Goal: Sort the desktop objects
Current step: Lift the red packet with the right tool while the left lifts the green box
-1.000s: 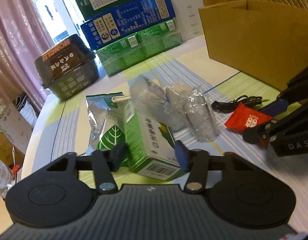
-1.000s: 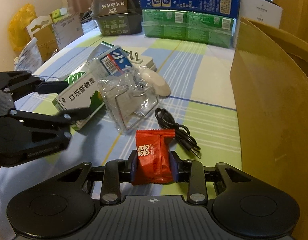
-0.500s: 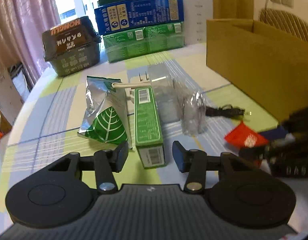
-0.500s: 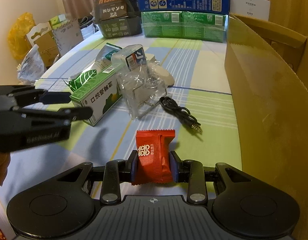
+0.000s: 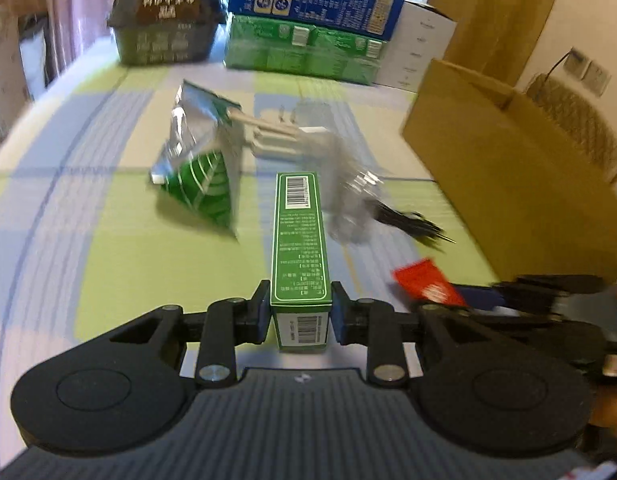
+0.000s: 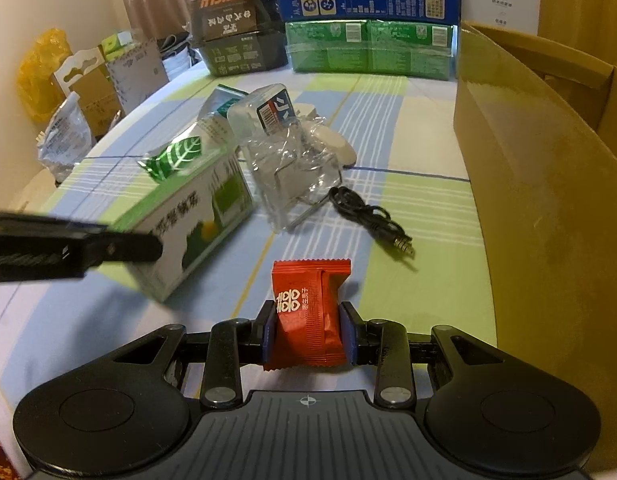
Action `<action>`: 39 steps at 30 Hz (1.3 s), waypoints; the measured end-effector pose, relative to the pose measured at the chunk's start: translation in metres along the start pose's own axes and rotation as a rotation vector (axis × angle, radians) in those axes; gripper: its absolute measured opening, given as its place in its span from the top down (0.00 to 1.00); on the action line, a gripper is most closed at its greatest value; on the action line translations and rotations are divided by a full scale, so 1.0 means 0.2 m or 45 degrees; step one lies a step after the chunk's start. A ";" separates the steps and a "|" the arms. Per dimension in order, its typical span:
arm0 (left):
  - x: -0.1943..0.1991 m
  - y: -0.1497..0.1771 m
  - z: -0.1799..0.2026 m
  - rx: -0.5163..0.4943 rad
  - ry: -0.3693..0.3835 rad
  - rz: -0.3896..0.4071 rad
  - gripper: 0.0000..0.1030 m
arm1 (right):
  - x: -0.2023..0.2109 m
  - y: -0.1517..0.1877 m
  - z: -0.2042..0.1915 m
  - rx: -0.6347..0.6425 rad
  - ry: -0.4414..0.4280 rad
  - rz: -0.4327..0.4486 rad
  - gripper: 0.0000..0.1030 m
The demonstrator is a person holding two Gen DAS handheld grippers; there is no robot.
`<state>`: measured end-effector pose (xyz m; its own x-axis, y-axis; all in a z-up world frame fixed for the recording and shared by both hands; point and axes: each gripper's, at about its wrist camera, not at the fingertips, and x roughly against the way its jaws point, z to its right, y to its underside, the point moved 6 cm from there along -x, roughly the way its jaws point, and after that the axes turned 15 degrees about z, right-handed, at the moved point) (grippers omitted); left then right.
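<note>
- Currently, my left gripper [image 5: 300, 312] pinches the near end of the green carton [image 5: 299, 240]; most of its length sticks out fwd over the table [image 5: 108, 240], so it may pivot or slip if I swing fast
- Right gripper [image 6: 308, 336] pinches the red sachet [image 6: 308, 312] by its lower half; soft pack, could slide out
- Cardboard box [image 6: 548, 200] stands just to the right; its wall is tall, so I risk clipping it w/ either load
- Crumpled clear wrap [image 6: 292, 168] and black cable [image 6: 368, 220] lie near the carton, so a low sweep could drag them
</note>
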<state>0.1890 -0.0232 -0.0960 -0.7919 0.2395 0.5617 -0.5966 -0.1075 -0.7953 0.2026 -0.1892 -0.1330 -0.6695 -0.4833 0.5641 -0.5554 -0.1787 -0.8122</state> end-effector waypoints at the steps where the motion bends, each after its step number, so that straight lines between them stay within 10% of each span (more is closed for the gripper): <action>1: 0.03 0.01 0.01 0.019 0.021 -0.013 0.76 | 0.02 0.01 -0.01 -0.004 -0.004 0.002 0.71; 4: 0.09 0.05 -0.01 0.008 -0.016 -0.019 0.71 | 0.07 0.03 -0.02 -0.014 -0.009 0.006 0.71; 6: 0.11 0.07 -0.03 -0.128 -0.147 0.013 0.44 | 0.09 0.04 -0.03 -0.022 -0.007 0.008 0.71; 21: 0.07 0.13 0.26 -0.852 -0.014 0.172 0.52 | 0.05 0.04 0.00 -0.070 0.021 0.013 0.70; 39: -0.05 0.13 0.15 -0.755 0.004 0.039 0.56 | 0.04 0.02 0.03 -0.116 0.039 0.025 0.70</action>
<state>0.1781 -0.0569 -0.1154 -0.8066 0.2476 0.5368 -0.3987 0.4427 -0.8032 0.1975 -0.1991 -0.1322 -0.6944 -0.4593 0.5539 -0.5840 -0.0899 -0.8067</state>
